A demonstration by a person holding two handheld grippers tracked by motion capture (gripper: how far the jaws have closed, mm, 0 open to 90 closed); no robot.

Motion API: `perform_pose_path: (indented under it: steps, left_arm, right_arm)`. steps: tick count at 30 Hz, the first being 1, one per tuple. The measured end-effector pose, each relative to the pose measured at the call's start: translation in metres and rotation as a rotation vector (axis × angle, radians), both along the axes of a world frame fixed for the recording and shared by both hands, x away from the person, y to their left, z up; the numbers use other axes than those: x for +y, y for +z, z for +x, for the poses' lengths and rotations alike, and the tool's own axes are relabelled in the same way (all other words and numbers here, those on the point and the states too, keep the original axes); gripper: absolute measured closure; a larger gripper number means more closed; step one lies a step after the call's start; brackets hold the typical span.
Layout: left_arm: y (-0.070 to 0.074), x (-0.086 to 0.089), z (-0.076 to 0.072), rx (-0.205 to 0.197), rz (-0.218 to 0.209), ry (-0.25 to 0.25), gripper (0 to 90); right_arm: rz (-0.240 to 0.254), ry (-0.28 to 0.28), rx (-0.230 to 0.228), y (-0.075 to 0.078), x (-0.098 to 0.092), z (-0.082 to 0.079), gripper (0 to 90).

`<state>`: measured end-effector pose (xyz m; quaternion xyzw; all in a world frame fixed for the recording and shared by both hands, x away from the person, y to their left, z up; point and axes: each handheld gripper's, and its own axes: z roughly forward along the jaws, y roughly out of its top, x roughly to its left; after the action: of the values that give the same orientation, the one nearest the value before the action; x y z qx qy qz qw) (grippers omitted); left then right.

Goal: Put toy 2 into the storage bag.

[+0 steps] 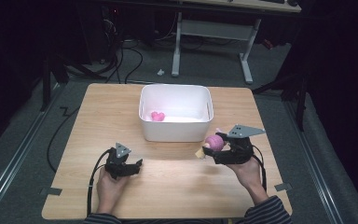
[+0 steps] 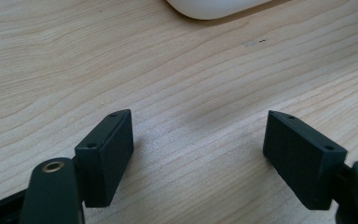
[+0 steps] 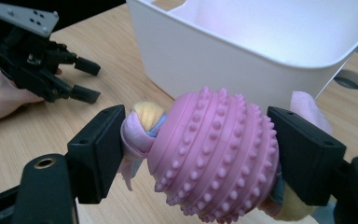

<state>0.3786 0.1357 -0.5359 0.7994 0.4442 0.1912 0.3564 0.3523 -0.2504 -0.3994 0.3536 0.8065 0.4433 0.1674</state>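
Pink nubbed ball (image 3: 216, 156) with cloth knots: clamped between right gripper (image 1: 220, 148) jaws, lifted off table (image 1: 177, 186), at 4 o'clock of white bin (image 1: 175, 133) – poised for drop-in | pink item (image 1: 157, 116) inside bin | left gripper (image 1: 131, 167): jaws wide, empty, resting at 7 o'clock, clear of path.

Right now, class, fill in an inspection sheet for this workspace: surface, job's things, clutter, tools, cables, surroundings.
Surface: wooden table, bare where the left tool rests.
Job's things: pink studded ball toy with knotted cloth ends; white bin holding a small pink toy.
Clutter: nothing seen.
Tools: right tool shut on the ball toy, raised beside the bin's near right corner; left tool open, nothing between its jaws.
Cables: black cable trails from the left tool.
Surroundings: dark carpet, desk frame and floor cables behind.
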Motion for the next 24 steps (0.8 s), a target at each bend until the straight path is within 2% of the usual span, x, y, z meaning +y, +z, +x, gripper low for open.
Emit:
perform_pose_path:
  steps: [8,16,24]
  left_arm:
    - [0.000,0.000,0.000,0.000,0.003,-0.001,24.7]
    - [0.000,0.000,0.000,0.000,0.003,-0.002,24.7]
    - [0.000,0.000,0.000,0.000,0.002,-0.001,24.6]
  right_arm:
    - [0.017,0.009,-0.019,0.026,-0.002,0.013,23.0]
    - [-0.004,0.013,-0.035,0.043,0.003,0.032,22.8]
    - [-0.005,0.004,-0.041,0.058,0.013,0.053,22.5]
